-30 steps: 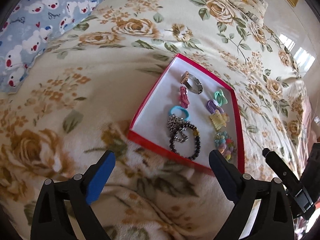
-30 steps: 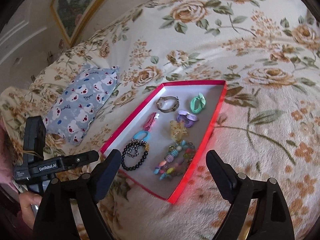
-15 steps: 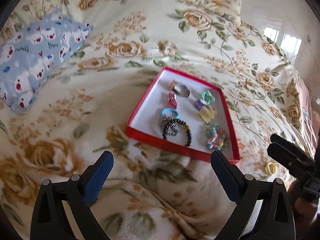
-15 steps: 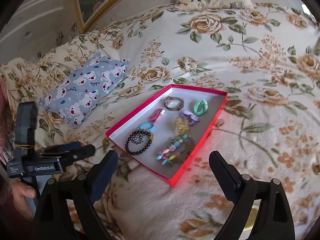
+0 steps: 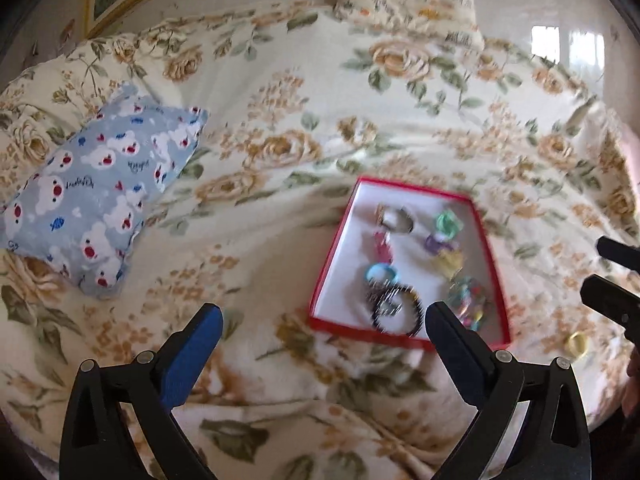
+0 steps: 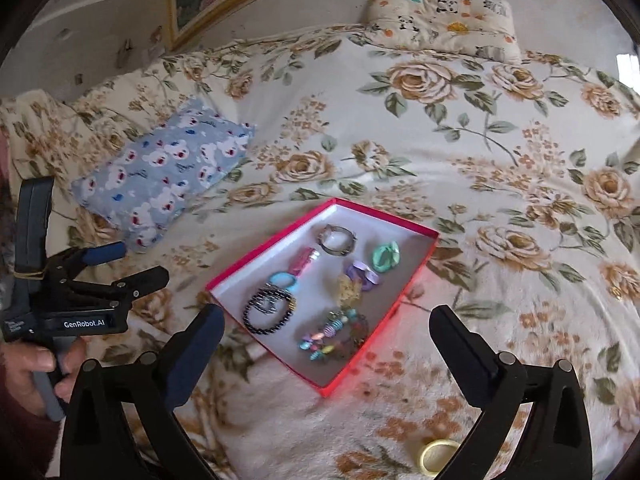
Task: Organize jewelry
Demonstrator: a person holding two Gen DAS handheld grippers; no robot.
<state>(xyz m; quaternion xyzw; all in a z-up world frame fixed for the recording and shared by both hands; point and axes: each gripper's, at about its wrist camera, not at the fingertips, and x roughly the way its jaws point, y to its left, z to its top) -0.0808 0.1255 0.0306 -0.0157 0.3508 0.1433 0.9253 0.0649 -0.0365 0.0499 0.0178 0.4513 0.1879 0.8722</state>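
Right wrist view: red box (image 6: 416, 268) on bedspread (image 6: 500, 152) held most jewelry; yellow ring (image 6: 434, 456) lay outside, near right gripper (image 6: 326, 354). Both grippers, left gripper (image 5: 320, 346) included, gaped wide, empty. Ring remained unplaced.

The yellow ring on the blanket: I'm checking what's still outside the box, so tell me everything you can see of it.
The yellow ring is a small pale-yellow loop, smooth and plain; its material is unclear. It lies flat on the floral blanket, outside the red box and nearer the camera than the box's near corner. In the right wrist view it sits beside the right-hand finger, partly hidden by it. Neither the left gripper nor the right gripper holds it; both are open.
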